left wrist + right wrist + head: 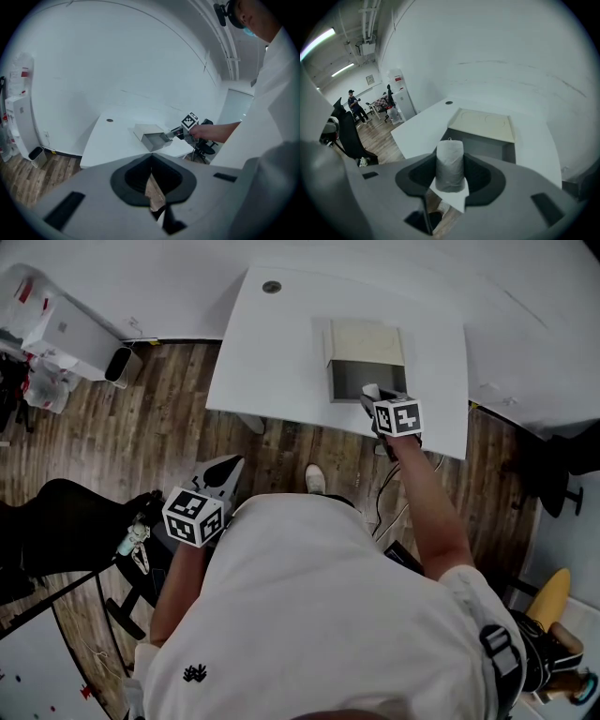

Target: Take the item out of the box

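An open cardboard box [364, 379] with its lid [366, 341] folded back lies on the white table [272, 362]. My right gripper [373, 397] is at the box's near right corner, shut on a whitish paper roll [450, 163]. The roll stands upright between the jaws, with the box's grey inside [487, 147] just behind it. My left gripper [223, 471] hangs low by the person's left side over the wooden floor, away from the table. Its jaws meet at the tips with nothing in them. From the left gripper view, the box [152, 136] and the right gripper [177, 133] show far off.
A round cable hole [271, 286] sits in the table's far left corner. A black office chair [56, 526] stands left of the person, a bin [122, 365] and a white appliance [66, 329] by the wall. Cables [394, 498] hang under the table. A person [355, 105] stands far off.
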{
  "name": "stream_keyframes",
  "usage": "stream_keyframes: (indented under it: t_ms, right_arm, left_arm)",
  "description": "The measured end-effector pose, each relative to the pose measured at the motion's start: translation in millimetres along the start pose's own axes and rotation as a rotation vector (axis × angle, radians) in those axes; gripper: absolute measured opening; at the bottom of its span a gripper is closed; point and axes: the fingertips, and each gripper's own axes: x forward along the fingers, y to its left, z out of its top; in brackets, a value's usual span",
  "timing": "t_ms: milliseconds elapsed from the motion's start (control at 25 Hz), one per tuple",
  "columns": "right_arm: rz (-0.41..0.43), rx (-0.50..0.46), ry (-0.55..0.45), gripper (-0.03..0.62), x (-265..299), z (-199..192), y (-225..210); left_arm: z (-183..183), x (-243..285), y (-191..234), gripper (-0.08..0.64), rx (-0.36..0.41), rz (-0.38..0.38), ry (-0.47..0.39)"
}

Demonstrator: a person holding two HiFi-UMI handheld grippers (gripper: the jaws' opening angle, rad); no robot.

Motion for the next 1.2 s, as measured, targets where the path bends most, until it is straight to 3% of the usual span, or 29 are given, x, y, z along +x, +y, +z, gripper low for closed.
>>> stream_keyframes:
  t_ms: [320,800,1200]
  right_arm:
    - [-0.035,0.011,-0.058,0.176,-36,-19,28]
    - [-0.010,0.040,-0.141,0.176,-89,-45,96]
    - [-0.012,0.049,-0.168,0.176,-120,-78,138]
  left_arm:
    - [-21,-26,0,0.008,0.000,-0.021,-0.006]
    - [-46,-60,-7,0.008,-0.004,-0.064,-0.014]
    - [-65,-75,-13,0.008,0.037,-0.101,-0.003]
